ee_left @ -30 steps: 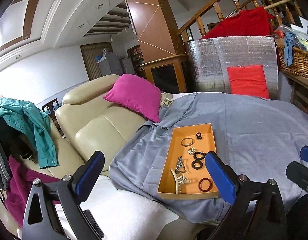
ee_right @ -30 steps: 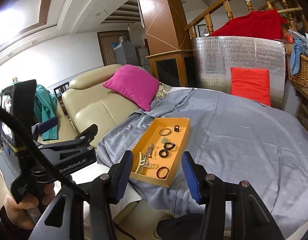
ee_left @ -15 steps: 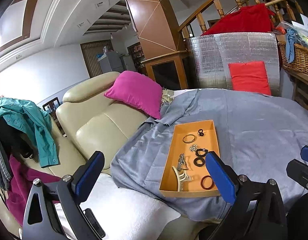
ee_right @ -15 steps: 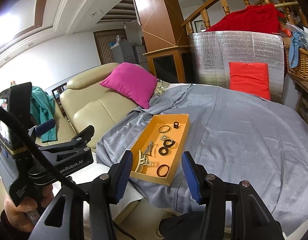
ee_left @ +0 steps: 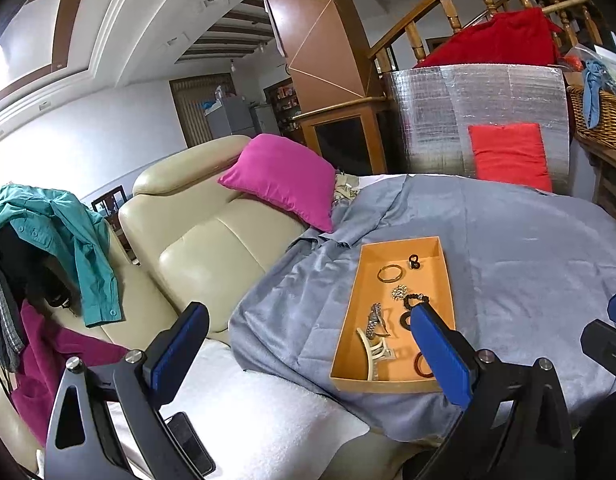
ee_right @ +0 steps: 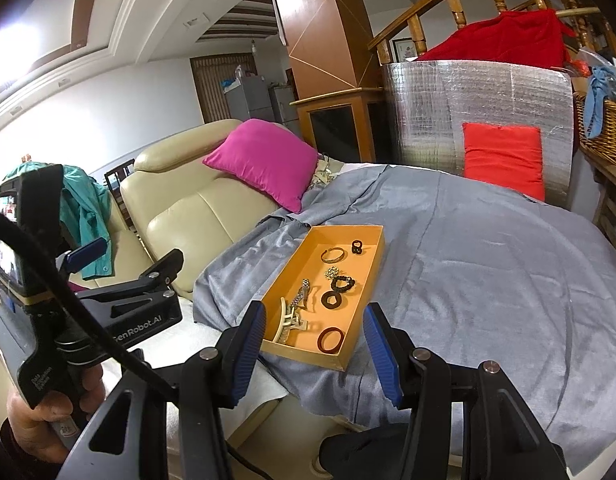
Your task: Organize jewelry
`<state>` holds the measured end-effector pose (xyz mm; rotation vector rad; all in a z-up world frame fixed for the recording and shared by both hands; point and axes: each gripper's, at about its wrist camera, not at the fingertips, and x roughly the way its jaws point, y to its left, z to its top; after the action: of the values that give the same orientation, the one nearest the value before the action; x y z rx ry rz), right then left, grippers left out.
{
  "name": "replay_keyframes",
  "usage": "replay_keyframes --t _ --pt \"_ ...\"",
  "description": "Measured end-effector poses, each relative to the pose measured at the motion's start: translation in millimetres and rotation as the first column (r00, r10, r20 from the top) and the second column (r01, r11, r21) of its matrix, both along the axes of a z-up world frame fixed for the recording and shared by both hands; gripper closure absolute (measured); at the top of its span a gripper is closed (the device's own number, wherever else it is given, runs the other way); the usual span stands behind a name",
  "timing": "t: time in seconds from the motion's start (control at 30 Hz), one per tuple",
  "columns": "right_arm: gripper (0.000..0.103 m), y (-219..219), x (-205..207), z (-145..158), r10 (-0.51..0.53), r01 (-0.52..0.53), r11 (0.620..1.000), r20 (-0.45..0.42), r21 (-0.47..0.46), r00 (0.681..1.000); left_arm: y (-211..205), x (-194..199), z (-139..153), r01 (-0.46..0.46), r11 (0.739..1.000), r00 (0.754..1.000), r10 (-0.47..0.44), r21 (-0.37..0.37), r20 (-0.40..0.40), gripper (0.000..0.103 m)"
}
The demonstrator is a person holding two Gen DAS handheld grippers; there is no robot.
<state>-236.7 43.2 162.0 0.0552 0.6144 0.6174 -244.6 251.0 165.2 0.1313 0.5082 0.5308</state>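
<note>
Two grippers hang short of an orange tray point(ee_right: 372, 258) that lies on a grey cloth point(ee_right: 488, 272) spread over a cream sofa point(ee_left: 212, 248). The left gripper point(ee_left: 308, 354) stands wide open with nothing between its blue pads, off the tray's near-left corner. The right gripper point(ee_right: 316, 350) is also open and empty, just before the tray's near edge. Inside the tray lie a gold bangle point(ee_right: 333, 255), a black ring point(ee_right: 357, 247), a beaded bracelet point(ee_right: 343, 283), a dark hoop point(ee_right: 332, 300), a watch point(ee_right: 301, 294), a cream hair claw point(ee_right: 288, 322) and a red bangle point(ee_right: 331, 339). A pink cushion point(ee_right: 264, 160) rests beyond the tray's far-left corner.
</note>
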Motion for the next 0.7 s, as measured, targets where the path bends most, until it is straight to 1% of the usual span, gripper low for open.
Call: replay_keyframes --t 0.7 --pt "0.048 4.3 4.0 -3.1 -0.004 0.004 1.000 -0.009 0.006 1.000 5.7 -0.1 -4.8 -0.005 1.000 1.000 0.005 -0.003 -0.010 0.002"
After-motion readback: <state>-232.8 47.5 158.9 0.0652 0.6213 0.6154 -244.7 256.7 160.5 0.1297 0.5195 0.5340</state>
